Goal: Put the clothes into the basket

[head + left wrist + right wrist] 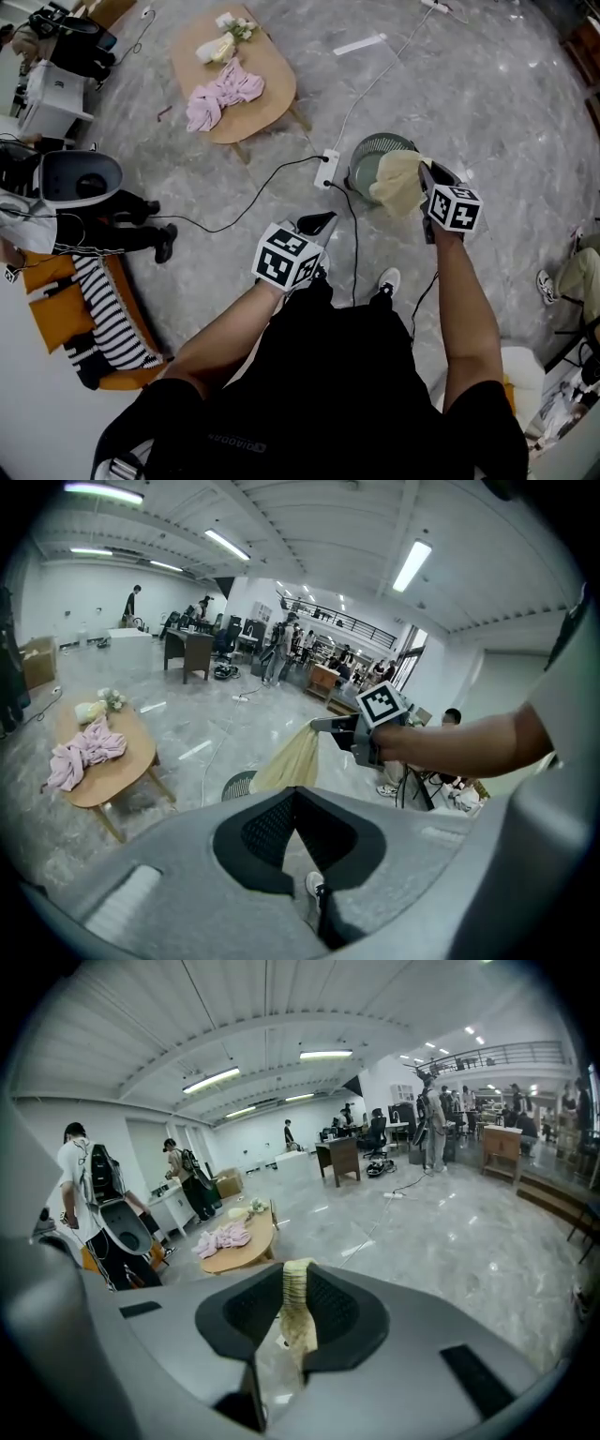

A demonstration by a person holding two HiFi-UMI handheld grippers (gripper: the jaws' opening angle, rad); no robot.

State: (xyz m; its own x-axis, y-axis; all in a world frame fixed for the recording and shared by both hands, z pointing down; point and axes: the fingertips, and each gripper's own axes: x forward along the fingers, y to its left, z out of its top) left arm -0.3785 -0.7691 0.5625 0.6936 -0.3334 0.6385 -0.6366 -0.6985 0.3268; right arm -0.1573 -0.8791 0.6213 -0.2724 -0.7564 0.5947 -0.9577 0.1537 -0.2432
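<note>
My right hand-held gripper is clamped on a pale yellow cloth. The right gripper view shows a folded strip of it pinched between the jaws. The cloth hangs over the right side of the round green-grey basket, which stands on the floor. I cannot tell whether its loose end touches the rim. It covers much of the opening, so the basket's inside is hard to read.

My left hand-held gripper holds nothing. Its jaws meet at the tips, and only floor and my white shoe show through the gap behind them. It sits left of the basket, apart from it.

To the right of the basket and beyond it, the marble floor lies open. On the basket's left a white power strip lies just beside it, with cables trailing across the floor toward me and toward the far side.

Past the strip stands the oval wooden counter, its near edge turned toward the basket. A pink garment is heaped toward the counter's left edge. The pale things at its far end are too small to tell.

At the left, an orange chair carrying striped fabric is partly cut off by the frame. My own torso and arms hide the floor under me.
</note>
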